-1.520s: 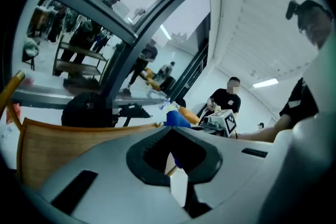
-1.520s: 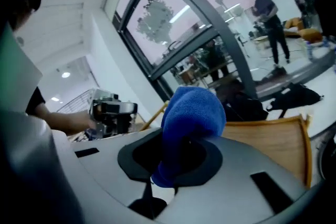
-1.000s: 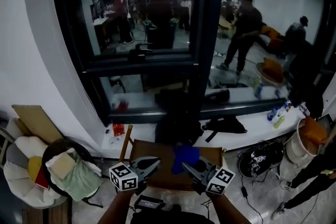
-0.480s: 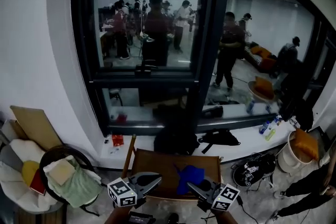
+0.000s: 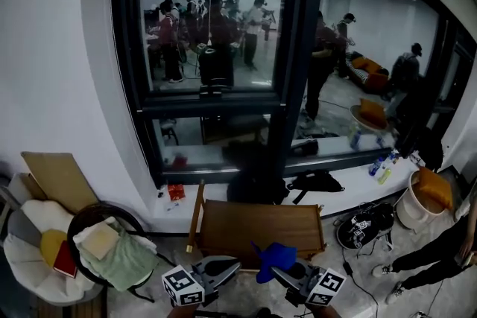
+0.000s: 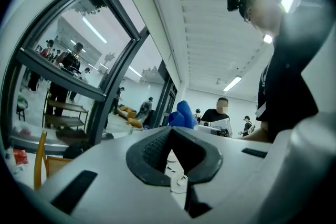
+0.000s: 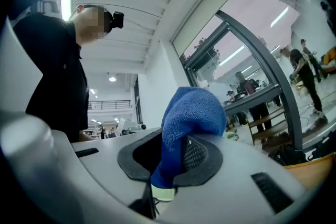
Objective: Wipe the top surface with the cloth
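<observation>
Right hand-held gripper [image 5: 282, 273] is grasping the blue cloth [image 5: 274, 257], left hand-held gripper [image 5: 226, 266] is released, both nearer than the wooden desk [image 5: 253, 226].

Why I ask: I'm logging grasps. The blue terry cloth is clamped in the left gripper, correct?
No. The blue terry cloth is clamped in the right gripper, as the right gripper view shows; the left gripper is open and empty.

left hand-held gripper [image 5: 232, 264] agape, right [image 5: 278, 273] pinching cloth [image 5: 273, 256]
</observation>
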{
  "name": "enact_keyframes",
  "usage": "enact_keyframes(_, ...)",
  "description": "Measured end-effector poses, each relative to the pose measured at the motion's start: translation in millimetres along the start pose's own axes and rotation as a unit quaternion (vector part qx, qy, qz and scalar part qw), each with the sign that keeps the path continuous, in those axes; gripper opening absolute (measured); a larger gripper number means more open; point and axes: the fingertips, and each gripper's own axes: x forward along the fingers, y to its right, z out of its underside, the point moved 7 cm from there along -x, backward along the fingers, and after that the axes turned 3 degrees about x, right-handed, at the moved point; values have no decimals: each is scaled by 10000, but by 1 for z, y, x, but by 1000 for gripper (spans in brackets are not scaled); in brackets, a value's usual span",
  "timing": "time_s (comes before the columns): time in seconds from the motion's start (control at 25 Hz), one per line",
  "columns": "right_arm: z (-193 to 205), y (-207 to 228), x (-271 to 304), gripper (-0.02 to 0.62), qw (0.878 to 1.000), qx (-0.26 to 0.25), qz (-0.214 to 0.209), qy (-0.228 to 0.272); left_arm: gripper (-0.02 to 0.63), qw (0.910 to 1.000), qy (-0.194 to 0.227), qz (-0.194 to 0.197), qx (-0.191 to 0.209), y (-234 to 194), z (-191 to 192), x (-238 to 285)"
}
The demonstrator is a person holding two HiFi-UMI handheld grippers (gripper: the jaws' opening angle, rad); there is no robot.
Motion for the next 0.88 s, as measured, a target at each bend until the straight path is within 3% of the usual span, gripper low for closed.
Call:
enact_keyframes(0.2, -8, -14, -29, 63, 9998, -30, -60, -182, 6, 10000, -52, 31, 32, 38, 4, 0)
enact_keyframes(0.48, -2, -47, -61, 63, 9959, 21, -850, -298, 6, 9995, -187, -137, 198, 96, 9, 15)
enact_keyframes(0.68, 22, -58, -103, 62, 9948, 261, -788, -589, 6, 9981, -524, -312, 67, 139, 38, 34)
enact_keyframes(0.88, 36, -66, -126, 63, 9907, 414, -1094, -700, 6, 9965, -647, -533, 24, 167, 53, 35)
